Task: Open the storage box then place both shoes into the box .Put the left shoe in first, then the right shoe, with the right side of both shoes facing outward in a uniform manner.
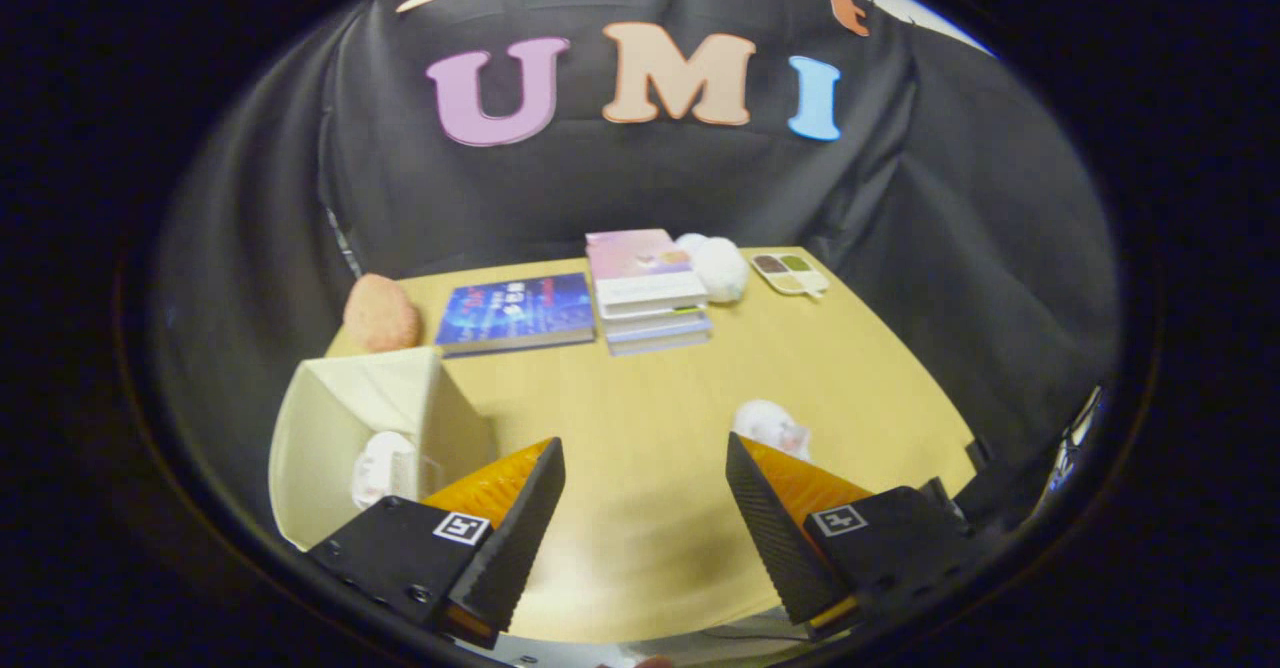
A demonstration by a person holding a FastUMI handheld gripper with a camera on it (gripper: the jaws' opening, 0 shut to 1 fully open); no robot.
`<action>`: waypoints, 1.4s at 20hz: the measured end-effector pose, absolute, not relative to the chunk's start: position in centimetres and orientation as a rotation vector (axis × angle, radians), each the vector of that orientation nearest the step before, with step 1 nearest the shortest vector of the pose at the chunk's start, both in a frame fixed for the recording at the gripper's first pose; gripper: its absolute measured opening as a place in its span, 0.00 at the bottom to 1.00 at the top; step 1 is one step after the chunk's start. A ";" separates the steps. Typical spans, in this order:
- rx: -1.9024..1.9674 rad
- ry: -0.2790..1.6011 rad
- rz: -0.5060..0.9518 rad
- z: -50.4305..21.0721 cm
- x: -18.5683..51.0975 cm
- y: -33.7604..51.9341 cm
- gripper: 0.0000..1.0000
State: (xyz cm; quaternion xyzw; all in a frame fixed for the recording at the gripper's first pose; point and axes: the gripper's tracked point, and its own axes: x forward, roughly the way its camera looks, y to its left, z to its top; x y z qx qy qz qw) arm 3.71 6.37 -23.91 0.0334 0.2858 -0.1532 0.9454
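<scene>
My gripper (645, 458) is open above the wooden table, and nothing sits between its fingers. Left of the left finger (520, 518) stands the cream storage box (340, 418), open at the top. Inside it lies a white shoe (385, 468), partly hidden by that finger. A second white shoe (770, 426) rests on the table just beyond the right finger (770, 528), its lower part covered by the fingertip.
At the table's far side lie a blue book (518, 313), a stack of books (645, 288), a white plush thing (718, 266), a small palette (790, 273) and a pink round object (380, 313). Bare tabletop (640, 398) spreads ahead of the fingers.
</scene>
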 end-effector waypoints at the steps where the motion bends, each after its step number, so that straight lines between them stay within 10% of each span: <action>1: 0.060 0.596 -0.339 -24.8 3.3 4.7 1.00; 28: -0.227 0.898 -0.464 -40.1 3.5 -12.1 0.82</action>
